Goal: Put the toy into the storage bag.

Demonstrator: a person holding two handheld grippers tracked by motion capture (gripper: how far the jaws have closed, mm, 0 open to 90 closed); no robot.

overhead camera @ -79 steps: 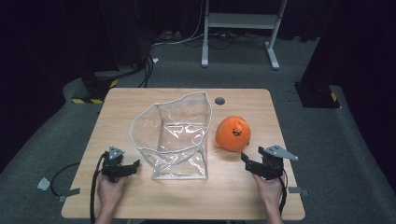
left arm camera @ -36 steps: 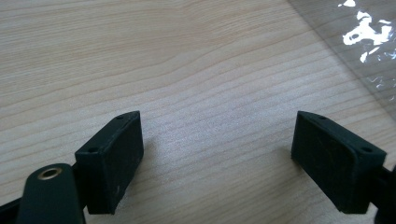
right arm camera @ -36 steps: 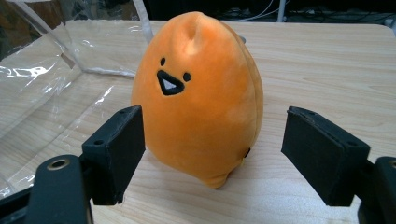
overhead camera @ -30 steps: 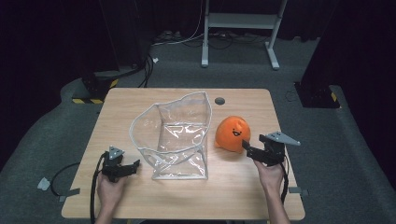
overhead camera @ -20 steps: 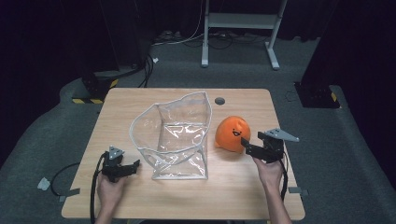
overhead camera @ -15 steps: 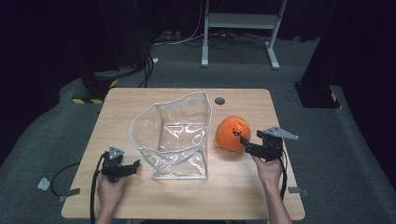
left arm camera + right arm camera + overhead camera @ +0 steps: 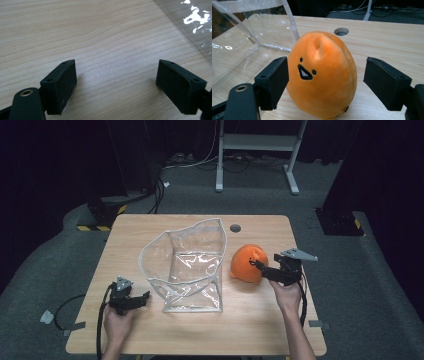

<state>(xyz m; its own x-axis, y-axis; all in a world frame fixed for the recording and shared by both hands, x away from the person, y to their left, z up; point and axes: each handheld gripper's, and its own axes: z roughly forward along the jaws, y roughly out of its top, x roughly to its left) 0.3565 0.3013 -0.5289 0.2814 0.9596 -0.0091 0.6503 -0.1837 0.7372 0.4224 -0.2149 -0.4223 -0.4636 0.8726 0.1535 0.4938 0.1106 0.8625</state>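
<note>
The round orange plush toy with a small black face (image 7: pixel 246 264) stands upright on the light wooden table (image 7: pixel 260 320), toward the table's right edge and about midway between its far and near edges. The right gripper (image 7: pixel 261 268) is at the toy's right side. In the right gripper view its jaws stand open with the toy (image 7: pixel 323 75) between them: the left jaw lies against or just beside the plush, and the right jaw is clear of it with a gap.

Just beside the toy, toward the table's centre, stands a clear plastic bag with a white rim (image 7: pixel 187 265), its mouth open upward. The bag's clear wall (image 7: pixel 242 37) appears behind the toy in the right gripper view. A round cable hole (image 7: pixel 235 228) is in the table near its far edge, behind the toy.

The left gripper (image 7: pixel 140 299) rests near the near left corner of the table, close to the bag's near left corner. Its jaws are open over bare wood, holding nothing.
</note>
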